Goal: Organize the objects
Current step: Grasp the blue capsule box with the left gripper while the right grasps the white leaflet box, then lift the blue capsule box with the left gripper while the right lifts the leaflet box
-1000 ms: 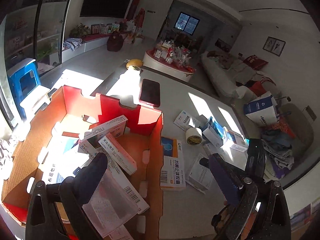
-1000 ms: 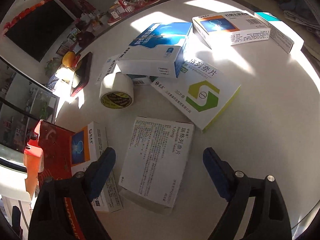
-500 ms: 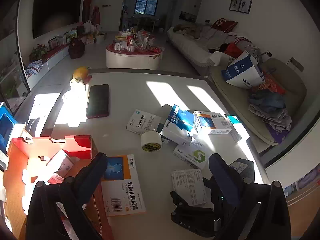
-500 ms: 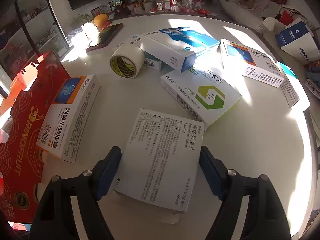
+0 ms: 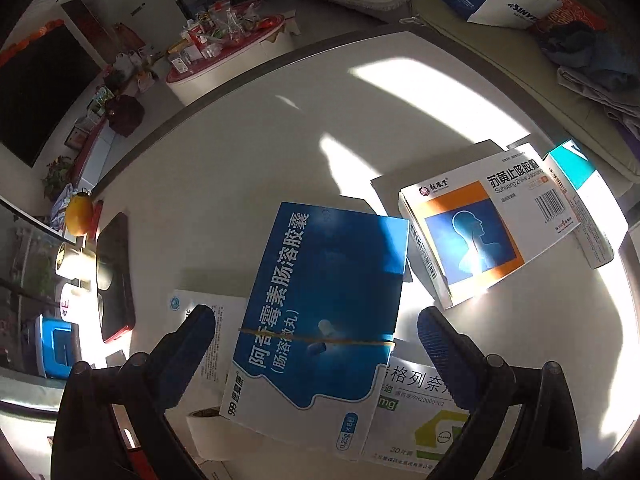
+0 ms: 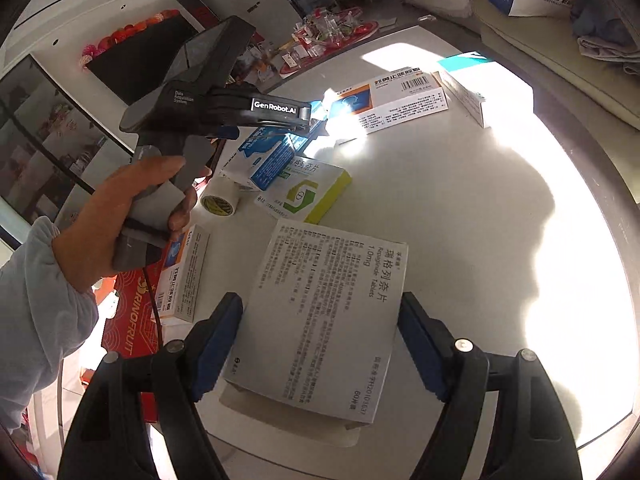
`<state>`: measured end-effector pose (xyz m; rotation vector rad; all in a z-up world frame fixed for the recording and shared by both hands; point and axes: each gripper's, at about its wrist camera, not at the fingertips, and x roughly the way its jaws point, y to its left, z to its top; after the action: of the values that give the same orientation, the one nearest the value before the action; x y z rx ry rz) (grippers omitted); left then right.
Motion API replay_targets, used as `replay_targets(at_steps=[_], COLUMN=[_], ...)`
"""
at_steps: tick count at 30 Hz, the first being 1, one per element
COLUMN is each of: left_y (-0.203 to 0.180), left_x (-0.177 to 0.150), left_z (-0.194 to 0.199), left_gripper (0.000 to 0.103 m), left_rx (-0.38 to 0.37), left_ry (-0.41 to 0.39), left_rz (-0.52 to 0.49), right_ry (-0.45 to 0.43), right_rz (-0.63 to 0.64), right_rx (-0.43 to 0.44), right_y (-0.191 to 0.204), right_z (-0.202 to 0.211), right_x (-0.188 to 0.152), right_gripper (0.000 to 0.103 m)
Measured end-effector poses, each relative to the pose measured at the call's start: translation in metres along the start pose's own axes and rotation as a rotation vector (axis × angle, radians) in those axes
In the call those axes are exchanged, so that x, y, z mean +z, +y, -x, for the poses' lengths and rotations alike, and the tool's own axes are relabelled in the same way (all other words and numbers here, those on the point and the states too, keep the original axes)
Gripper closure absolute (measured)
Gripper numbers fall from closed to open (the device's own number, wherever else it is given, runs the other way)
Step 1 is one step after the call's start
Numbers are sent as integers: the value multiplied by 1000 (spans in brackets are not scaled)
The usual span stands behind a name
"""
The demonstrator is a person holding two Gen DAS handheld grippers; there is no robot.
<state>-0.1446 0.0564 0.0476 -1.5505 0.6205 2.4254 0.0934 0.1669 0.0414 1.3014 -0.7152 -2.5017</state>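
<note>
The flat white medicine box printed with black text (image 6: pixel 320 320) lies on the white round surface (image 6: pixel 460 220) between the right gripper (image 6: pixel 320 344) fingers (image 6: pixel 218 340), which stand spread at its two long edges; whether the pads touch it cannot be told. The blue-and-white medicine box bound by a rubber band (image 5: pixel 320 312) lies between the left gripper (image 5: pixel 316 344) fingers (image 5: pixel 192 344), spread wide and clear of its sides. Just beyond the right-hand finger sits an orange-and-blue medicine box (image 5: pixel 480 232).

Bare table (image 6: pixel 500 220) lies open to the right of the white box (image 6: pixel 320 320), while boxes and a tape roll (image 6: pixel 219 202) crowd its left and far sides.
</note>
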Motion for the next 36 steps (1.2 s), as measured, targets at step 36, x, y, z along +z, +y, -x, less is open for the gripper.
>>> replay_targets(at_steps=[36], left_y=[59], left_x=[-292], left_z=[189], left_gripper=[18], left_rx=[-238], left_ry=[-424], left_rz=[466], right_ry=[89], right_rz=[-2], right_rx=[136], right_y=[38], right_z=[6], right_x=[-59], right_gripper=[25])
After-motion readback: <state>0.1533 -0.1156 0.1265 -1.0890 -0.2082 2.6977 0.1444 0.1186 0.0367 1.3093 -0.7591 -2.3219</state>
